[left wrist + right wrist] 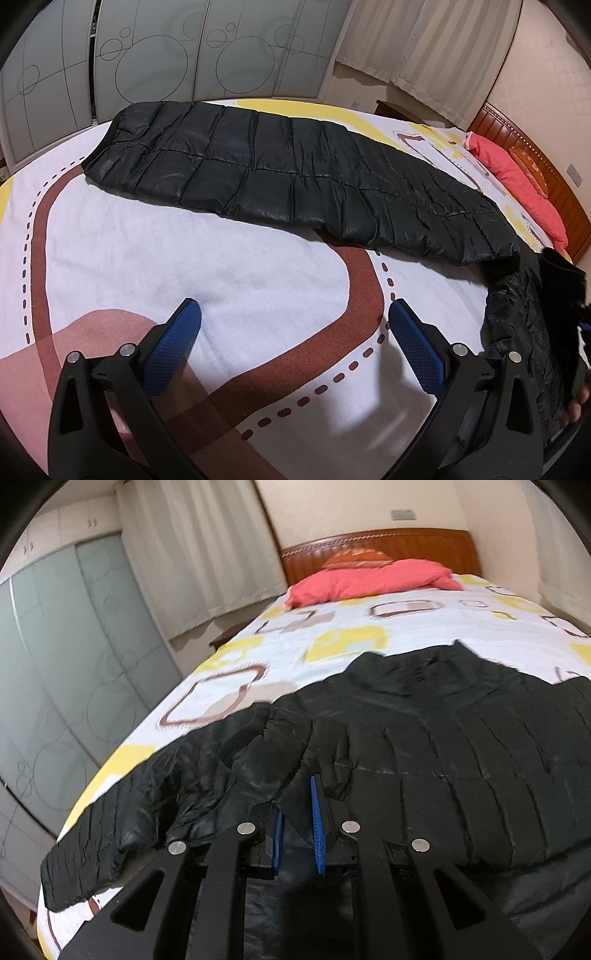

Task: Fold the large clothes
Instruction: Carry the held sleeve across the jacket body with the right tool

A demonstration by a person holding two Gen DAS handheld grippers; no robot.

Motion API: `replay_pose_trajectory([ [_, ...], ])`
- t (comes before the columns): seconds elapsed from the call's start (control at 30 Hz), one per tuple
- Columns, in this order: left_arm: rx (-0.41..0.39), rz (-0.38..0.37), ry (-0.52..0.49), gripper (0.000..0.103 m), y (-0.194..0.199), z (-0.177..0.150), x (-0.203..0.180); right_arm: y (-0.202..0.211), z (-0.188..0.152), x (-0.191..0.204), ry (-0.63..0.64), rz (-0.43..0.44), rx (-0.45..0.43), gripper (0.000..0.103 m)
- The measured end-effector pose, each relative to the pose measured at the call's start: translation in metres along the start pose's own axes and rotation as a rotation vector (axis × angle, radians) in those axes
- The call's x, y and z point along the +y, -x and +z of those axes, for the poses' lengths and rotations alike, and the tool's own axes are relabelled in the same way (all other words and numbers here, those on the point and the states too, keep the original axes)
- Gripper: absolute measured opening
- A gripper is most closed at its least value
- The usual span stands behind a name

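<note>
A black quilted puffer jacket [280, 173] lies spread across a bed [229, 273] covered with a white sheet patterned in brown bands, dashed lines and yellow patches. In the left wrist view the jacket stretches in a long band from the far left edge of the bed toward the right, well ahead of the left gripper [294, 334]. That gripper's jaws stand wide apart with nothing between them, and its blue pads [173, 343] hover over bare sheet, apart from the jacket. At the right edge of that view a fold of the same black fabric rises off the bed, and part of a hand [578, 398] shows beneath it.

In the right wrist view the right gripper [299, 812] is clenched on a fold of the jacket: black fabric sits pinched between the 2 blue pads [317, 823], which stand nearly together. A crumpled sleeve [266, 746] lies just ahead of the jaws, and the quilted body runs off to the right and left of them. The collar end [436, 664] points toward the far part of the bed.

Beyond the jacket a coral pillow [369, 581] rests against a wooden headboard [376, 546]. Frosted sliding doors [155, 62] with circle outlines and pale curtains [192, 554] line the walls.
</note>
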State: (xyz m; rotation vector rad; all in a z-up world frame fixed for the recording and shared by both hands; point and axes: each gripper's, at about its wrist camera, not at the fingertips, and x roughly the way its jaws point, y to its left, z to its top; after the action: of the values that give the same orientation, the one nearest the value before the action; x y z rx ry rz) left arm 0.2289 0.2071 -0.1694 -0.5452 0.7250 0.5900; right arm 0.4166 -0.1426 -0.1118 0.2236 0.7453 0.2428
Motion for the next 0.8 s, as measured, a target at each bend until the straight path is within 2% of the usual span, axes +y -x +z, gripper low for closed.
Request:
replay_pose_trajectory([
  [0.17, -0.002, -0.001, 0.000, 0.101, 0.001, -0.001, 0.000, -0.025, -0.011, 0.018, 0.041, -0.008, 0.084, 0.017],
  [0.2, -0.001, -0.001, 0.000, 0.101, 0.001, -0.001, 0.000, -0.029, -0.013, 0.020, 0.052, -0.018, 0.104, 0.022],
  [0.27, -0.001, 0.000, 0.000, 0.101, 0.001, -0.001, 0.001, -0.036, -0.015, 0.024, 0.069, -0.017, 0.142, 0.039],
  [0.3, -0.001, 0.000, 0.000, 0.101, 0.001, 0.000, 0.001, -0.035, -0.016, 0.025, 0.071, 0.000, 0.150, 0.063],
  [0.33, -0.001, -0.001, 0.001, 0.101, 0.001, -0.001, 0.000, -0.032, -0.016, 0.025, 0.069, 0.017, 0.147, 0.074],
  [0.43, -0.001, -0.001, 0.000, 0.101, 0.001, -0.001, 0.000, -0.005, -0.011, 0.021, 0.066, 0.041, 0.076, 0.074],
  [0.53, -0.002, -0.001, 0.000, 0.101, 0.001, -0.001, 0.000, 0.027, -0.002, -0.003, 0.058, 0.036, 0.018, 0.074],
  [0.63, -0.001, 0.000, -0.001, 0.101, 0.001, -0.001, 0.000, 0.059, 0.011, -0.056, 0.028, -0.061, -0.039, 0.072],
  [0.67, -0.002, 0.000, -0.001, 0.101, 0.001, -0.001, 0.000, 0.069, 0.017, -0.086, 0.001, -0.114, -0.055, 0.070],
  [0.73, -0.001, 0.004, -0.005, 0.101, 0.001, -0.001, 0.000, 0.081, 0.024, -0.132, -0.041, -0.228, -0.063, 0.056],
  [0.8, -0.001, 0.007, -0.007, 0.101, 0.001, -0.002, -0.001, 0.091, 0.027, -0.192, -0.119, -0.352, -0.065, 0.052],
])
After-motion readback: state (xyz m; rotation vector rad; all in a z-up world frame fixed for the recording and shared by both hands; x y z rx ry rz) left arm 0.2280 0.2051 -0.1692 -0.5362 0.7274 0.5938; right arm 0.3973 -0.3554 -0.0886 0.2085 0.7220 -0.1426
